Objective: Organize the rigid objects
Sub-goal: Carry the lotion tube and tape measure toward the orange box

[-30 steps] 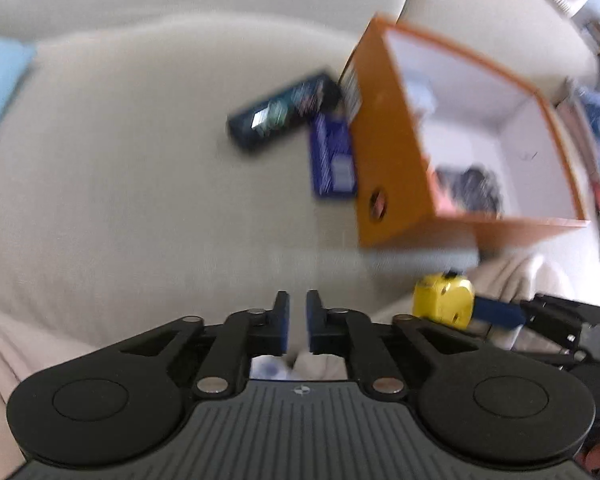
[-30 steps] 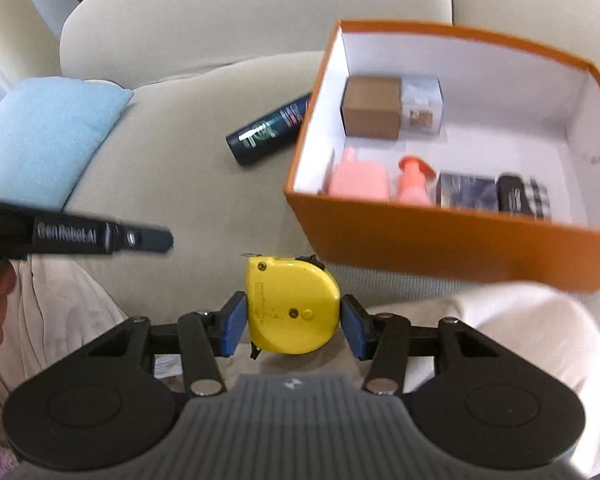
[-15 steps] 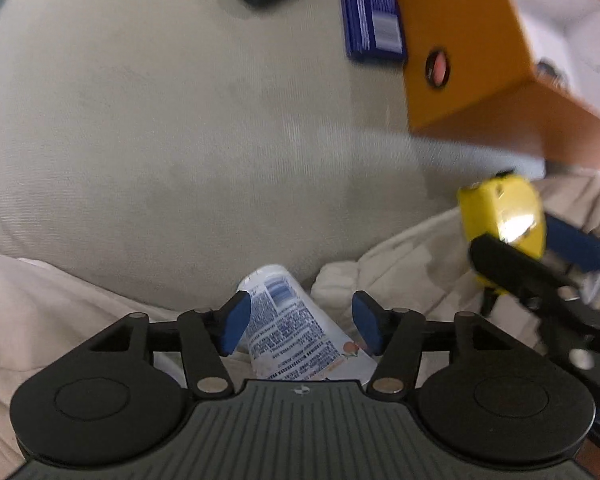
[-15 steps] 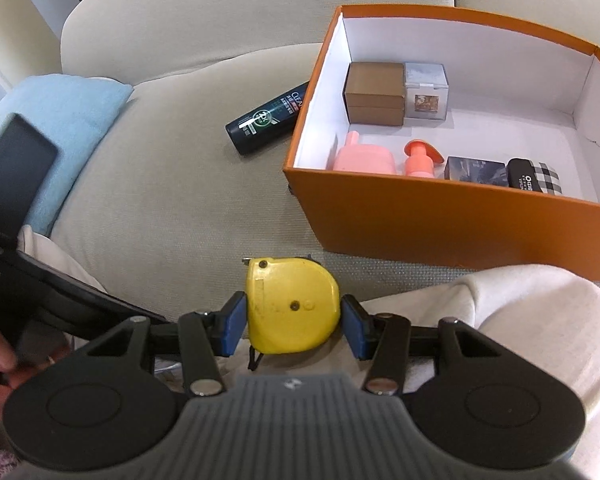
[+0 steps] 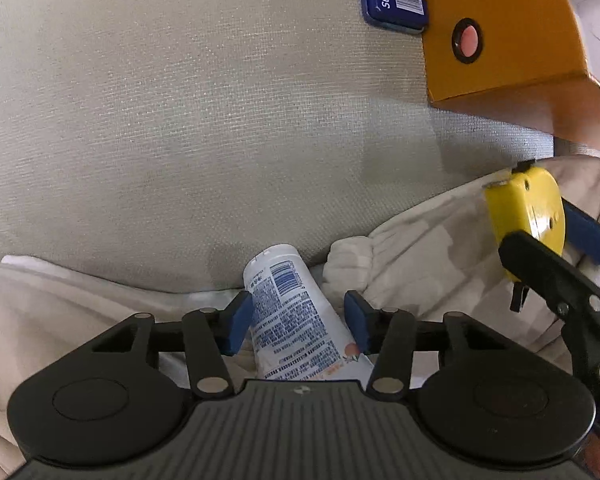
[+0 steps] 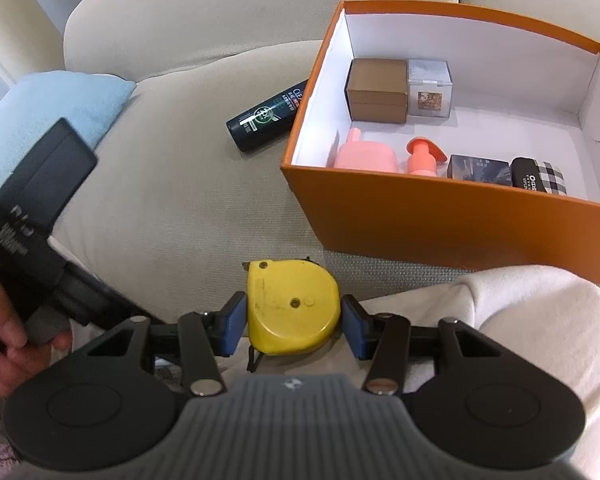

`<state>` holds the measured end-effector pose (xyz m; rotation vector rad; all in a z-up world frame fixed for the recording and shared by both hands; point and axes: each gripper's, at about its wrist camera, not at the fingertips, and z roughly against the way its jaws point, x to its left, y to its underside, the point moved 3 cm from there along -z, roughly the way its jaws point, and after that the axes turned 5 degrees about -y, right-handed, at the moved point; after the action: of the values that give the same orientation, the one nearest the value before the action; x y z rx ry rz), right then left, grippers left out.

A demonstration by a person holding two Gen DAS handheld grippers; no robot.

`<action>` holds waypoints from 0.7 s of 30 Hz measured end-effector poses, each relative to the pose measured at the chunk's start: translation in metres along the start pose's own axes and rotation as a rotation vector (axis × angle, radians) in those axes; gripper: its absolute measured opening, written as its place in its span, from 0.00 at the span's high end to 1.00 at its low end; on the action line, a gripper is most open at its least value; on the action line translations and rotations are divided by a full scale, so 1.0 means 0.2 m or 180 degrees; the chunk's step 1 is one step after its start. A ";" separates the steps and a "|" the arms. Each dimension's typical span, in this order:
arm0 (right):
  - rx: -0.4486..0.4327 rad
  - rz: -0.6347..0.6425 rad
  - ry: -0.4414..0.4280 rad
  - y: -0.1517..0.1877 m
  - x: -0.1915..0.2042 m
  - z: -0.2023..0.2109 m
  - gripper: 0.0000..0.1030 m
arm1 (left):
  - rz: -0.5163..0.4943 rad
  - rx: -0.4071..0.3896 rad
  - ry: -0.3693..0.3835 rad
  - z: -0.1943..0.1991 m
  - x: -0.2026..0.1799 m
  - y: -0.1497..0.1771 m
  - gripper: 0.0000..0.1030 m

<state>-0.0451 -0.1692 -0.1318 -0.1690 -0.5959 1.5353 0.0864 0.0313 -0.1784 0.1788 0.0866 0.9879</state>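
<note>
On the beige sofa cushion (image 6: 172,208), the right gripper (image 6: 293,322) clamps a yellow tape measure (image 6: 292,306); the left gripper (image 5: 298,320), its jaws just closing, straddles a white tube (image 5: 296,312).

Black tool (image 5: 298,320) with blue pads (image 5: 240,318), silver screws; cream trousers (image 6: 540,320).

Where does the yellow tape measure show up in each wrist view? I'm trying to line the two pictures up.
Left wrist view: the yellow tape measure sits at the right edge, clamped in the right gripper, above pale fabric.
Right wrist view: the tape measure is at lower centre, between the right gripper's blue pads.
Shared landmark: the orange cardboard box, upper right in both.
</note>
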 end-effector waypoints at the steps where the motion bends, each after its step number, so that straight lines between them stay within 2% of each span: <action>1: -0.0001 -0.0002 0.0003 0.00 0.00 0.00 0.50 | -0.0026 -0.0031 0.0012 0.01 0.01 0.01 0.51; 2: -0.0003 -0.0006 0.0004 0.00 0.00 0.00 0.50 | -0.0064 -0.0100 0.0031 0.04 0.02 0.01 0.61; 5: -0.0006 -0.0014 0.0014 0.01 -0.01 0.02 0.50 | -0.0208 -0.0296 0.0029 0.13 0.01 0.04 0.78; 9: -0.0005 -0.0002 0.0053 0.01 0.01 0.01 0.50 | -0.0560 -0.0291 -0.0381 0.16 0.03 0.07 0.80; 16: -0.0019 -0.0008 0.0091 0.01 0.02 0.01 0.50 | -0.0350 -0.0356 -0.0149 0.16 0.12 0.07 0.80; 21: -0.0031 0.0010 0.0102 0.01 0.03 0.03 0.50 | -0.0288 -0.0733 0.0025 0.27 0.13 0.17 0.81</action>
<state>-0.0506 -0.1653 -0.1259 -0.2018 -0.5780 1.5304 0.0823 0.0656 -0.1182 -0.0399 -0.0121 0.9007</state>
